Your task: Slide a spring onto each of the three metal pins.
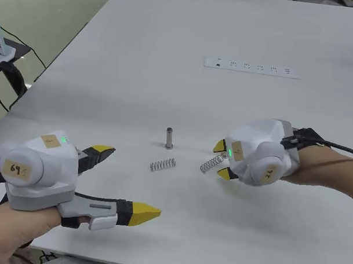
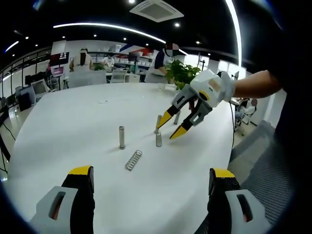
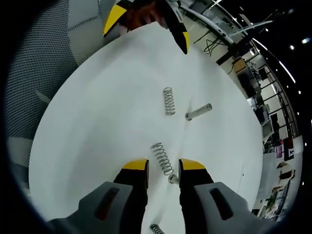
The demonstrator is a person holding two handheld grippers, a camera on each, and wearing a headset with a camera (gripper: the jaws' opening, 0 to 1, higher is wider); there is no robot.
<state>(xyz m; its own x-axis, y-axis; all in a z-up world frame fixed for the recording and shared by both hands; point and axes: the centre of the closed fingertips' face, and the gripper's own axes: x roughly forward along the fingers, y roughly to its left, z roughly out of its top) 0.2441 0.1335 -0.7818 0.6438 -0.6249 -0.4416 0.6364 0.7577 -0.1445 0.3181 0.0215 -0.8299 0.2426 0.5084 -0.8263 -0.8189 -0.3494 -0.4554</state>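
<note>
One metal pin [image 1: 169, 138] stands upright mid-table, and a loose spring [image 1: 162, 164] lies just in front of it. A second spring [image 1: 211, 164] lies on the table between the tips of my right gripper [image 1: 222, 160], which is open with a narrow gap. In the right gripper view that spring [image 3: 162, 158] runs out from between the jaws of the right gripper [image 3: 163, 165], and a short pin [image 3: 173, 179] stands by the right jaw. My left gripper [image 1: 123, 180] is open wide at the near left. Ahead of it stand the pin [image 2: 121, 137] and the loose spring [image 2: 133, 160].
A white power strip [image 1: 252, 68] lies at the far right of the white table [image 1: 162, 63]. The table's left edge runs diagonally, with cables and a stand [image 1: 6, 62] beyond it. In the left gripper view, desks and plants [image 2: 183, 73] show across the room.
</note>
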